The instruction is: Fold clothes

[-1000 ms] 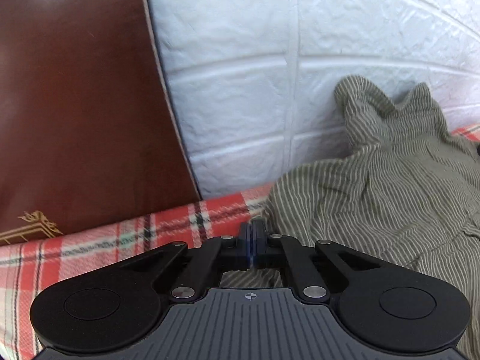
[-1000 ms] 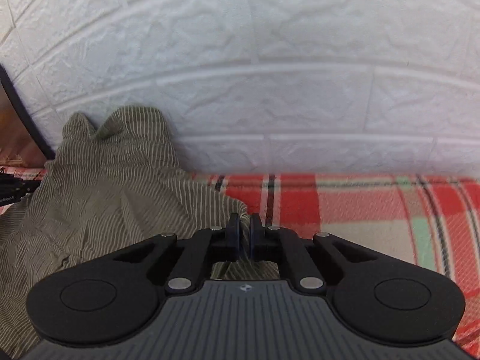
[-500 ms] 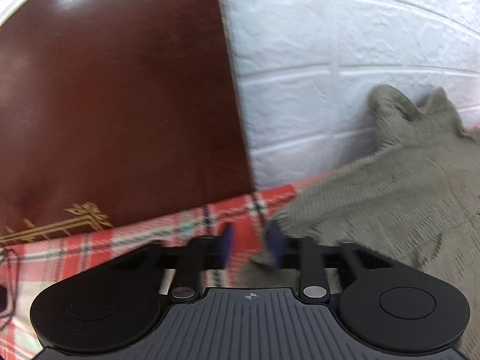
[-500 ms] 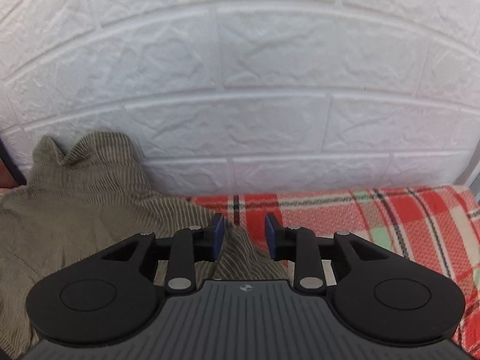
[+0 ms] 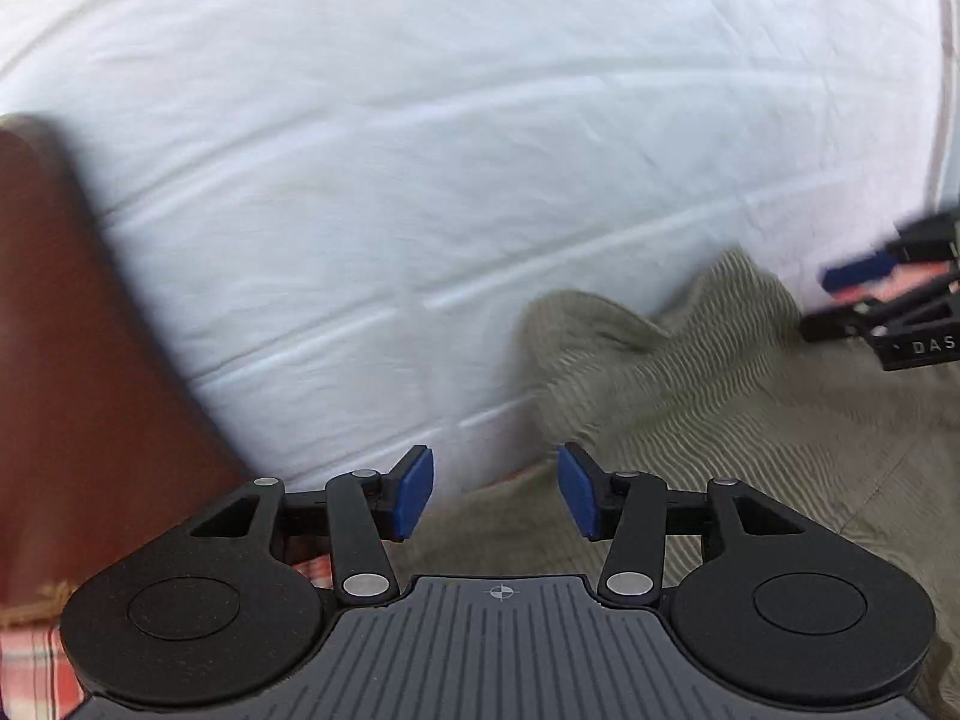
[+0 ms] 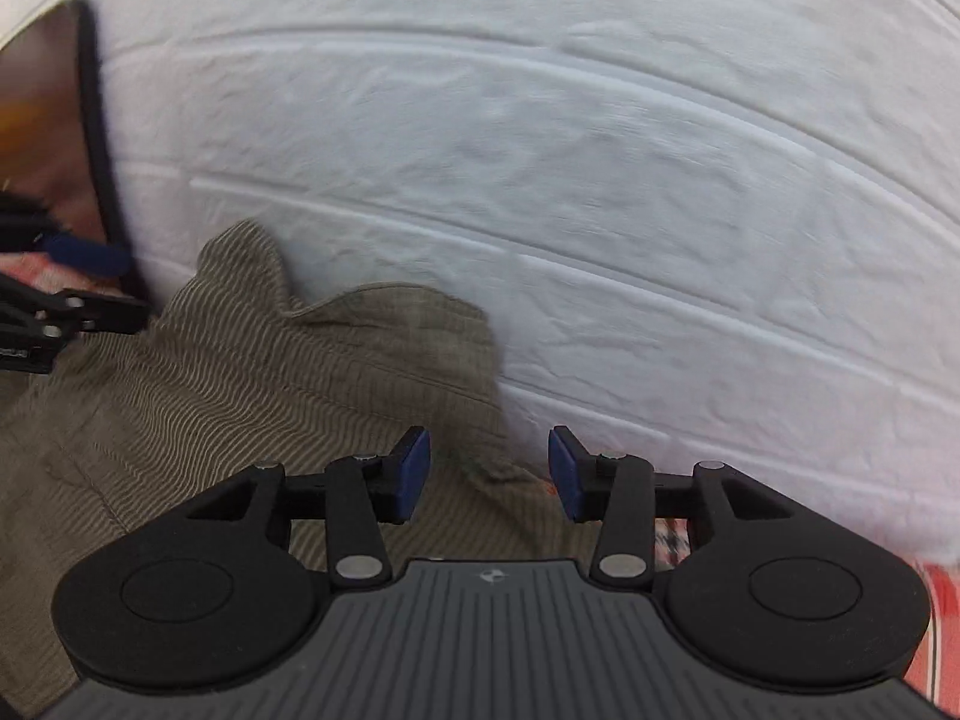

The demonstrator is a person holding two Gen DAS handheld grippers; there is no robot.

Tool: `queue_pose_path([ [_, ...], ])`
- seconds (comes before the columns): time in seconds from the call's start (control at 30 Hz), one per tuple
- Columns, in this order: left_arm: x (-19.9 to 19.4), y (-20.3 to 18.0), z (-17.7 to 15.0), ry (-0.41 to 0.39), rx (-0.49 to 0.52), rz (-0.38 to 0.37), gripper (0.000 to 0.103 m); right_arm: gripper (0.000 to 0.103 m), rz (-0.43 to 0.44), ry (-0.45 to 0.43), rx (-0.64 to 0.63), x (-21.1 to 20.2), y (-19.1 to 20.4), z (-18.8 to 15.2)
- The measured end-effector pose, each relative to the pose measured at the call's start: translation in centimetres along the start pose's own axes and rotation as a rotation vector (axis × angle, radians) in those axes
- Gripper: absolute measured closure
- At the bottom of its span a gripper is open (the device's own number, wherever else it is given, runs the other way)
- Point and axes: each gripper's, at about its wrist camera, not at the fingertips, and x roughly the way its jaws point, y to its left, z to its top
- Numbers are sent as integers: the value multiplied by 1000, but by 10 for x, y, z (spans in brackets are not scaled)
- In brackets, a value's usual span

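An olive striped garment (image 5: 690,408) lies on the red plaid cover, bunched up against the white brick wall. In the left wrist view my left gripper (image 5: 495,495) hangs over the garment's left edge. Its jaws are opening and nothing is pinched between the blue pads. The same garment (image 6: 252,384) fills the left half of the right wrist view. My right gripper (image 6: 489,474) hovers over its right edge, jaws opening, with cloth below them but not held. Each gripper shows at the side of the other's view: the right gripper (image 5: 888,300), the left gripper (image 6: 60,282).
A white brick-pattern wall (image 6: 600,180) stands close behind the garment. A dark brown headboard (image 5: 72,390) rises at the left. Red plaid cover (image 6: 936,618) shows at the lower right and at the lower left (image 5: 30,666).
Both grippers let go of the garment's edges and their jaws have spread apart. Both hands swung sideways, and each gripper has come into the other's view.
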Motion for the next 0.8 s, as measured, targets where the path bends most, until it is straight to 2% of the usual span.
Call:
queue_pose_path([
  [0.13, 8, -5, -7, 25, 51, -10, 33, 55, -3, 8, -60, 10, 2, -1],
  [0.23, 9, -1, -9, 3, 40, 4, 32, 42, 17, -5, -50, 10, -6, -4],
  [0.27, 9, 2, -9, 2, 27, -4, 28, 39, 36, 3, -43, 10, -10, -5],
  [0.33, 12, 5, -8, 26, 30, -28, 24, 39, 69, 48, -38, 15, -15, -7],
  [0.43, 18, -3, -13, 83, 92, -57, 24, 42, 111, 112, -13, 22, -22, -10],
  [0.47, 19, -6, -14, 90, 115, -63, 41, 53, 128, 125, 0, 22, -23, -10],
  [0.5, 18, -10, -16, 90, 135, -65, 71, 80, 132, 127, -4, 20, -22, -8],
  [0.53, 18, -13, -17, 90, 155, -68, 91, 96, 136, 129, -9, 18, -21, -6],
  [0.57, 17, -14, -16, 80, 156, -57, 103, 96, 132, 123, -19, 16, -20, -3],
  [0.7, 10, -11, -8, 14, 116, 20, 103, 97, 8, -31, -132, -3, 0, 12],
  [0.8, 10, -8, -1, -38, 86, 119, 103, 97, -71, -124, -213, -6, 14, 22],
])
